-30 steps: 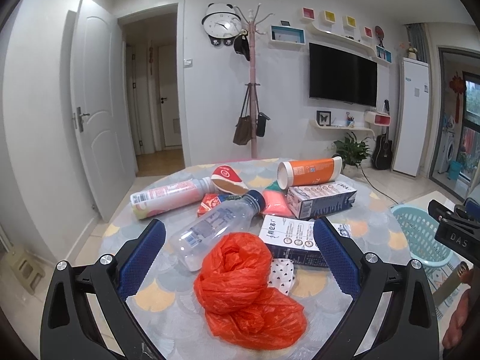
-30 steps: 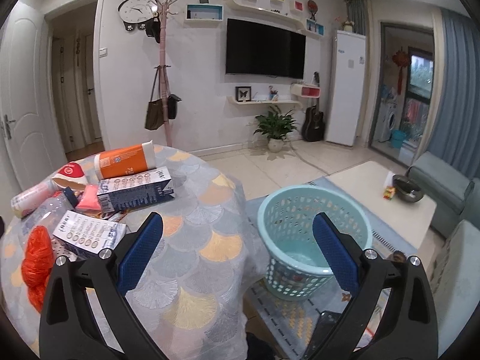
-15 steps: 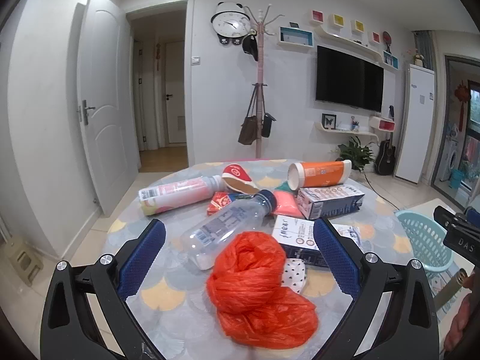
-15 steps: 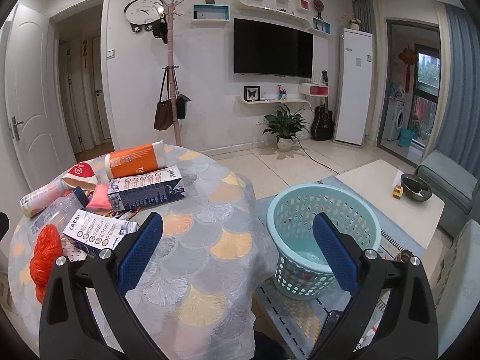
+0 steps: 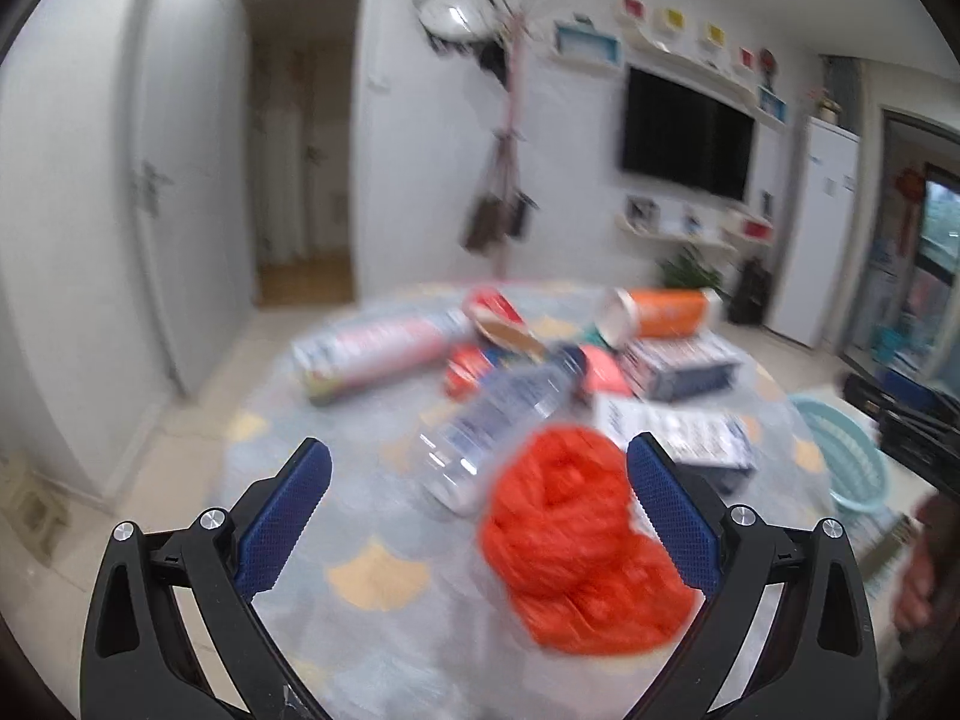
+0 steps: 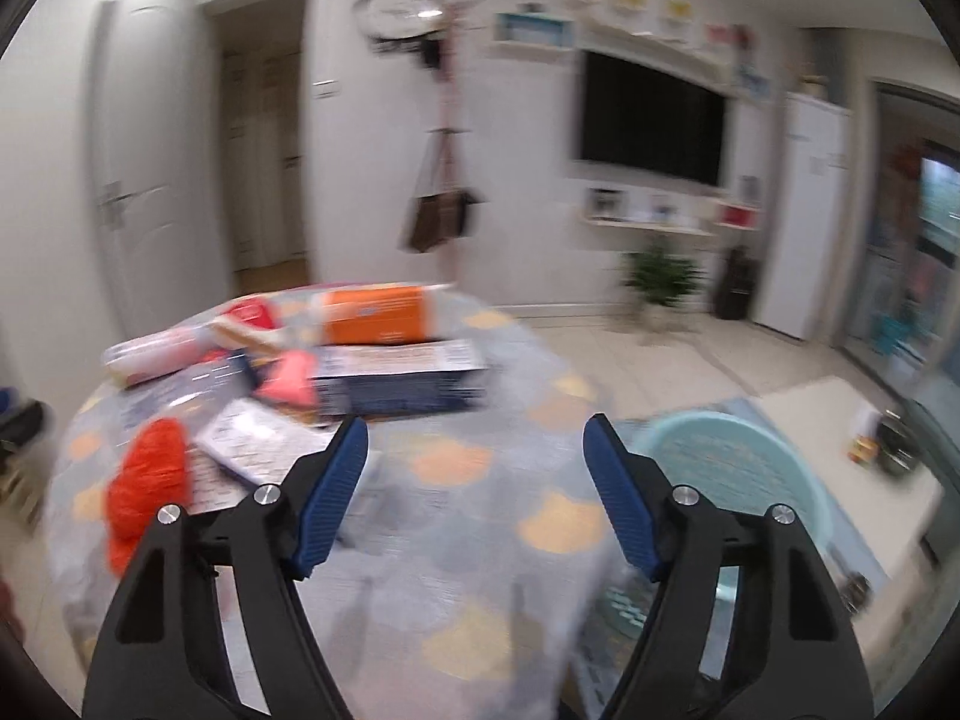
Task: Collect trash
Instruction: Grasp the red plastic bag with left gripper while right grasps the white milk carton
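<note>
- The round table [image 5: 372, 576] with its scale-patterned cloth fills the lower part of both my wrist views; both pictures are smeared with motion blur.
- The pale blue basket [image 6: 738, 468] stands on the floor just beside the table, on its right edge in my right wrist view, partly behind my right-hand finger.
- My left gripper [image 5: 479, 483] has its blue fingers [image 5: 282, 516] wide apart, with nothing clamped and nothing touching the pads that I can see.
- My right gripper [image 6: 477, 453] has just been closing its fingers somewhat; they stand apart over bare cloth, with nothing between them.
- The trash lies in a loose heap towards the far middle of the table.
- The crumpled orange plastic bag [image 5: 576, 546] is nearest, lying on the cloth between my left gripper's fingers in the picture, close to the right-hand one; I cannot tell whether it touches it.
- The clear plastic bottle [image 5: 498, 420] lies on its side just beyond the bag.
- A pink-labelled bottle [image 5: 372, 360] lies on its side to the far left.
- A dark blue carton [image 6: 402, 378] and an orange tube [image 6: 378, 315] lie at the back, near each other.
</note>
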{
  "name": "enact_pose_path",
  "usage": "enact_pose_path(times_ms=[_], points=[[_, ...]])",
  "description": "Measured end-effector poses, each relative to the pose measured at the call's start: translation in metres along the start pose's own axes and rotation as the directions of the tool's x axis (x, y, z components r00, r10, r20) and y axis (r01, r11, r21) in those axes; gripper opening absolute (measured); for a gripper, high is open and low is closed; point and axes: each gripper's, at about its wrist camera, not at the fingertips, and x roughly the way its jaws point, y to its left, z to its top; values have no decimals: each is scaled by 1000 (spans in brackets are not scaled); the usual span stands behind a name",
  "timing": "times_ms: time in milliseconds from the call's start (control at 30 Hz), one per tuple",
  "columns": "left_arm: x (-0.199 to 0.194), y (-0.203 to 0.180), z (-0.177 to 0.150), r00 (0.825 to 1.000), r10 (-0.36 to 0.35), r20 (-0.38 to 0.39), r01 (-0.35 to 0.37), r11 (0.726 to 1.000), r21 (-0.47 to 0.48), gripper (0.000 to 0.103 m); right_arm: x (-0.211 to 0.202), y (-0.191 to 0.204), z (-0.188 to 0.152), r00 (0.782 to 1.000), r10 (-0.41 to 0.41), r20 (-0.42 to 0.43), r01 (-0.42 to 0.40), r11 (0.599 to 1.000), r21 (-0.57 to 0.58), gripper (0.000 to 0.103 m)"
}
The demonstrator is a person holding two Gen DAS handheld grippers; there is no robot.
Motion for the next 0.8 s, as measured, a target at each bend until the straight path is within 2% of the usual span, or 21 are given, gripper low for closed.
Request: enact_pose_path(times_ms=[67, 133, 233, 333, 467, 533, 600, 667, 800], points=[[15, -1, -5, 994, -88, -69, 87, 996, -23, 96, 14, 12, 4, 997, 70, -23, -71, 996, -55, 70], [29, -4, -10, 984, -134, -120, 129, 991, -42, 96, 26, 21, 7, 993, 113, -38, -116, 989, -89, 70], [49, -11, -19, 970, -156, -187, 152, 988, -36, 95, 45, 32, 9, 980, 184, -80, -192, 976, -102, 70], [66, -12, -27, 954, -177, -244, 169, 984, -53, 91, 67, 38, 8, 968, 220, -123, -232, 967, -102, 70], [82, -8, -31, 938, -185, -293, 170, 983, -75, 81, 98, 43, 8, 935, 285, -213, -304, 950, -63, 70], [86, -7, -32, 936, -184, -300, 169, 983, -76, 79, 111, 47, 6, 919, 308, -248, -329, 943, -49, 70], [88, -8, -32, 935, -184, -303, 171, 983, -70, 76, 122, 50, 6, 893, 342, -291, -367, 930, -33, 70], [87, -8, -32, 936, -178, -305, 168, 984, -60, 71, 126, 53, 3, 867, 378, -324, -408, 913, -27, 71], [89, -7, -31, 936, -175, -307, 164, 985, -61, 63, 117, 61, -7, 836, 412, -362, -457, 888, -45, 71]])
